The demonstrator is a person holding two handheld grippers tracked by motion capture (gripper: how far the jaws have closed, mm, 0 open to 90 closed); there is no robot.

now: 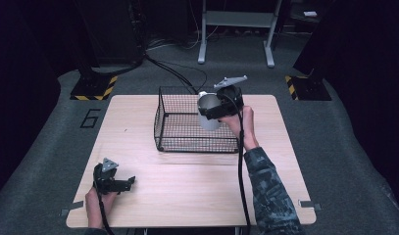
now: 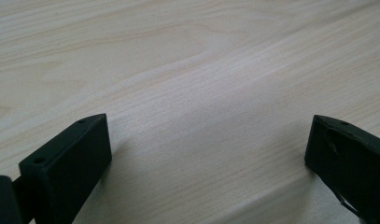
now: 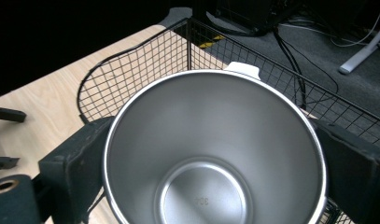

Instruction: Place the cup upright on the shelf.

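My right hand-held gripper point(image 1: 212, 111) grips the steel cup point(image 1: 208, 113) above the wire basket point(image 1: 187, 128); its own camera shows the cup's empty inside. My left hand-held gripper point(image 1: 131, 181) rests released on the bench point(image 1: 187, 181).

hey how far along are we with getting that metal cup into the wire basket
Done: the right gripper is shut on the metal cup and has it lifted over the wire basket. In hand: holding it above the basket's right side. Left: lower it in and let go. The left gripper rests open on the table.
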